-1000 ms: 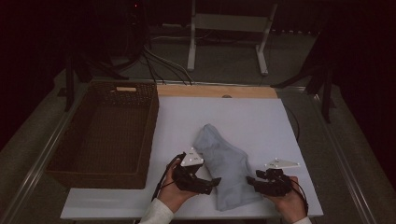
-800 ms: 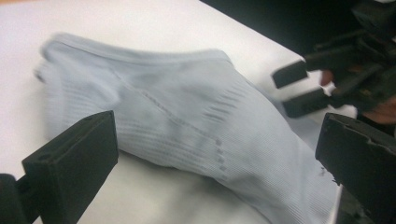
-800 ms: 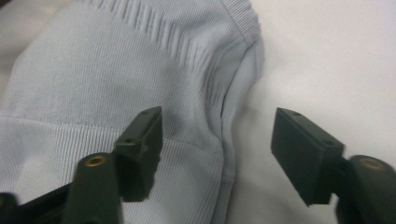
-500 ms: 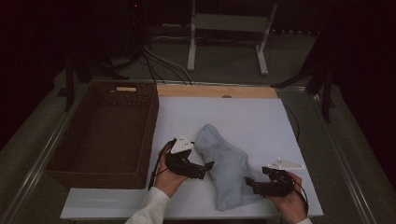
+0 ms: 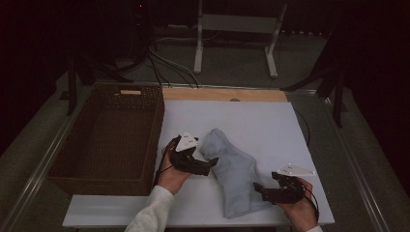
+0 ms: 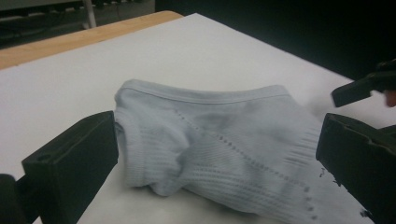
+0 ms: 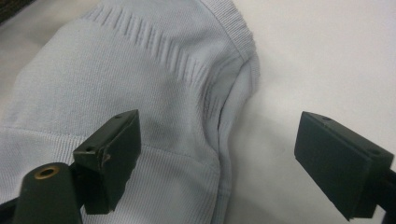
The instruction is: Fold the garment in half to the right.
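I have a pale blue sock (image 5: 235, 175) lying flat on the white table (image 5: 251, 121), toward the near edge and a little right of centre, with its ribbed cuff at the far left end and the rest running toward the near right. My left gripper (image 5: 209, 166) sits at the sock's left side, and in the left gripper view its jaws are spread wide, one on each side of the bunched end of the sock (image 6: 215, 140), not closed on it. My right gripper (image 5: 258, 189) is at the sock's near right edge; in the right gripper view its jaws are also parted, one over the knit fabric (image 7: 130, 84) and the other over bare table. A brown wicker basket (image 5: 63, 169) stands to the left of the table.
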Tool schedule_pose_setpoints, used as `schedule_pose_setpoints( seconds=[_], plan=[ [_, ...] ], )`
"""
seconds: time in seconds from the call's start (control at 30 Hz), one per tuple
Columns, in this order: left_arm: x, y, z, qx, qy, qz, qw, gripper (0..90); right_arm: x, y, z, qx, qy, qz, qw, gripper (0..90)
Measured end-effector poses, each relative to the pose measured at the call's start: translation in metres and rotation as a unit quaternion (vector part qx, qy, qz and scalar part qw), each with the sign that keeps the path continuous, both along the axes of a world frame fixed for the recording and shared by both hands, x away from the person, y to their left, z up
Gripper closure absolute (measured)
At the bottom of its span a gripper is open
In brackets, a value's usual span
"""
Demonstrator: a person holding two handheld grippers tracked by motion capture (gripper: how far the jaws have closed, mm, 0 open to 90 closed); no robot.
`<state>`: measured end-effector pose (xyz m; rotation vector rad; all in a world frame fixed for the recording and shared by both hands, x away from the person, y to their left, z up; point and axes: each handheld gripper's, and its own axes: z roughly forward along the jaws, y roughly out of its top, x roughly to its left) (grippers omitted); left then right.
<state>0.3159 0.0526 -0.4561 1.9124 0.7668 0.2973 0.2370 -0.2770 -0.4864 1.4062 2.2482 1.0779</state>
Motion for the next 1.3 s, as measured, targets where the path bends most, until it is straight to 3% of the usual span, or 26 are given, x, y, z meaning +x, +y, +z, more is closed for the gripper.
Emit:
schedule_pose_setpoints(
  seconds=[0.2, 0.43, 0.77, 1.3],
  plan=[
    [0.009, 0.000, -0.002, 0.008, -0.004, 0.010, 0.9999, 0.3, 0.000, 0.001, -0.001, -0.001, -0.001, 0.003, 1.0000, 14.9],
    [0.019, 0.002, -0.004, 0.021, 0.013, 0.023, 0.9994, 0.9, 0.000, 0.000, -0.001, 0.001, -0.001, 0.003, 1.0000, 14.9],
    [0.032, 0.001, -0.011, 0.040, 0.028, 0.046, 0.9978, 12.5, 0.001, 0.000, -0.001, 0.001, -0.003, 0.004, 1.0000, 14.9],
    [0.047, 0.001, -0.027, 0.050, 0.054, 0.055, 0.9958, 35.2, 0.000, -0.002, 0.000, 0.003, -0.007, 0.001, 1.0000, 15.0]
  ],
)
